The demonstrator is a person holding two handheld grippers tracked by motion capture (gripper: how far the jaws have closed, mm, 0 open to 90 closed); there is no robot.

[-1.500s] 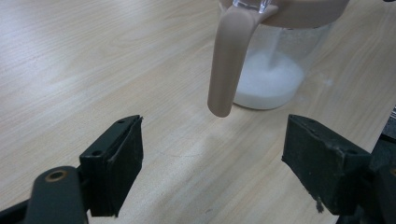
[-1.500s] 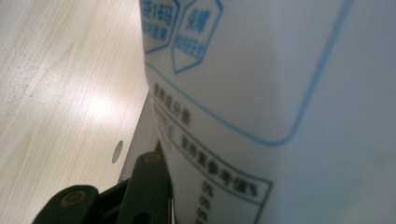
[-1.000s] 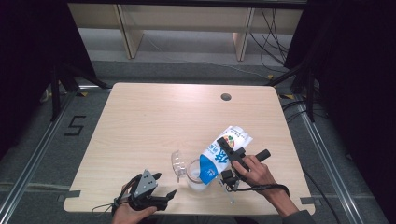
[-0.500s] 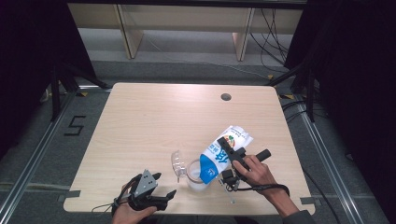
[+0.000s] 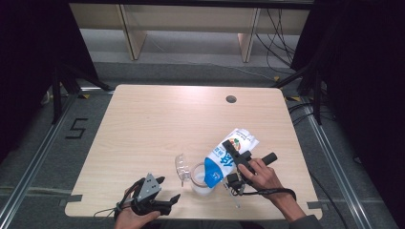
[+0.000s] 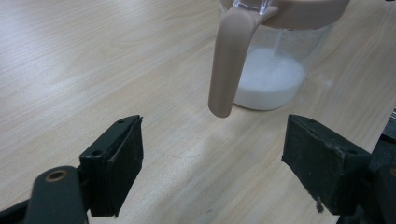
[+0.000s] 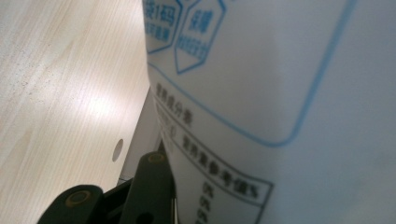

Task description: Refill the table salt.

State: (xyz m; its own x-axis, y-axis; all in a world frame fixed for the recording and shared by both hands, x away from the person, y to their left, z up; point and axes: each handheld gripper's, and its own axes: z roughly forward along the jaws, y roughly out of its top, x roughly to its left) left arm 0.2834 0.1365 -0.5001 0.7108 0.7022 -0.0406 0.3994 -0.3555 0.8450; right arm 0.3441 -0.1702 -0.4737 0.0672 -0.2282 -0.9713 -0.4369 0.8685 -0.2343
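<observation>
The milk carton (image 5: 228,157) was tilted steeply over the clear jug (image 5: 198,179), its blue lower end touching or nearly touching the jug's rim, near the front edge of the worktop (image 5: 157,124). My right claw (image 5: 239,160) held this carton across its body; the jaws were partly closed and pressed on its sides, and in the right gripper view the white printed wall of the carton (image 7: 280,102) lay directly against one black jaw. In the left gripper view the jug (image 6: 275,60) stood upright just ahead, with a beige handle (image 6: 229,65) hanging free above the wood and a low layer of white milk (image 6: 271,79) at the bottom. A thin white line seemed to fall inside the jug, but I could not say for sure that milk was running.

My left claw (image 5: 165,198) stayed to the left of the jug, near the front edge, with jaws wide apart and nothing between them. It did not touch the jug.

I judged the pouring was in its first part: the carton was already lifted and tipped, some milk was in the jug, but most of the jug was not yet filled. What was left was to pour more, then bring the carton upright and put it down on the worktop
</observation>
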